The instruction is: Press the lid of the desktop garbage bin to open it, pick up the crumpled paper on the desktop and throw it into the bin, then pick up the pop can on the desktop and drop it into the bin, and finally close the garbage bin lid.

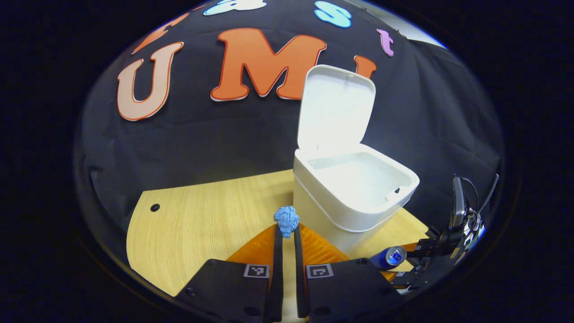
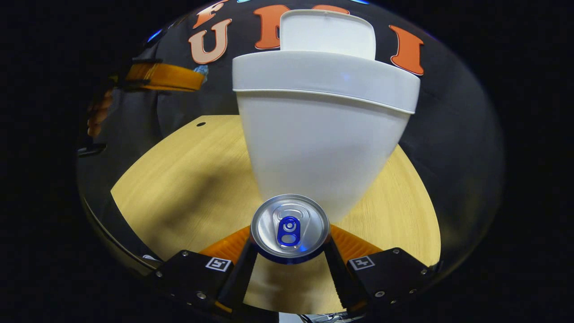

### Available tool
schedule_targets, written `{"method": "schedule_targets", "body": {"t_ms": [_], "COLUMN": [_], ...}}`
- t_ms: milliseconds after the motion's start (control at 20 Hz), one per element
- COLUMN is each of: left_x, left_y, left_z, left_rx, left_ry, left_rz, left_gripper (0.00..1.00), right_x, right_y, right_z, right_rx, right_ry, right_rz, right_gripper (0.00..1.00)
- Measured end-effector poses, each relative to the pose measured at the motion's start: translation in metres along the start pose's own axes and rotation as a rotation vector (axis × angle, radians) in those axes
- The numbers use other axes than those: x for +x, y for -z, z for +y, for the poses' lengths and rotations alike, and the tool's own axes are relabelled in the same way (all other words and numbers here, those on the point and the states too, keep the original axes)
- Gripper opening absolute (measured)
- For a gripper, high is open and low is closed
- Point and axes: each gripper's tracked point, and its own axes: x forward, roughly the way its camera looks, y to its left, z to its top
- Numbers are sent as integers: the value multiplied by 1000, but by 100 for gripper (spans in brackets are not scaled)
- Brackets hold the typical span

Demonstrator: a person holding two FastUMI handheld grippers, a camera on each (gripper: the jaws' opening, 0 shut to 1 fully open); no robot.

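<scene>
Left gripper view: showing a pale wooden desktop (image 1: 197,224) backed by black cloth, with the white garbage bin (image 1: 354,197) standing just right of centre, lid (image 1: 335,105) tipped up and back, mouth gaping open. Pinching a blue crumpled paper (image 1: 286,220) at the tips of the left gripper (image 1: 287,235), fingers drawn narrow and pressing on the wad from both sides. Holding the paper just left of the bin's front corner, below the rim, with the bin's near wall rising beside it. Catching, low at the right edge, the right gripper (image 1: 410,260) with the pop can (image 1: 389,257) lying sideways against it, near the bin's base.

Right gripper view: looking straight at the bin's tall white wall (image 2: 320,148), close ahead and blocking the way forward, rim flaring above and the raised lid peeking over it. Clamping the pop can between the right gripper's (image 2: 289,251) fingers at a medium spread, silver top and blue tab facing the camera, just in front of the bin's base. Glimpsing the left gripper (image 2: 166,77) high at the left, with a hand (image 2: 99,114) behind it.
</scene>
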Motion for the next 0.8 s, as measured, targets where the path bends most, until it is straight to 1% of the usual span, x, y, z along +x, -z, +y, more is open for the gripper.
{"method": "schedule_targets", "body": {"t_ms": [100, 150, 200, 250, 300, 350, 600, 800], "left_x": [1, 1, 1, 2, 2, 3, 14, 22], "left_y": [-15, -23, -28, -32, -39, -43, -45, -38], "left_z": [-13, -18, -25, -35, -42, -49, -70, -76], "left_rx": [-2, 0, 2, -1, -5, -1, 25, 16], "left_ry": [17, 28, 49, 71, 91, 109, 154, 165], "left_rz": [-39, -57, -66, -71, -89, -94, -76, -42], "left_gripper": [16, 14, 16, 16, 16, 16, 16, 16], "right_x": [-4, -5, -8, -9, -11, -11, -14, -17], "right_y": [-1, -3, -5, -7, -7, -8, -8, -8], "right_z": [-12, -18, -22, -27, -31, -34, -44, -48], "right_rx": [-7, -7, -4, 0, 7, 15, 41, 49], "right_ry": [5, 12, 14, 18, 21, 23, 42, 55], "right_rz": [-6, -11, -18, -23, -28, -30, -40, -46], "right_gripper": [80, 75, 80, 80, 75, 81, 80, 80]}}
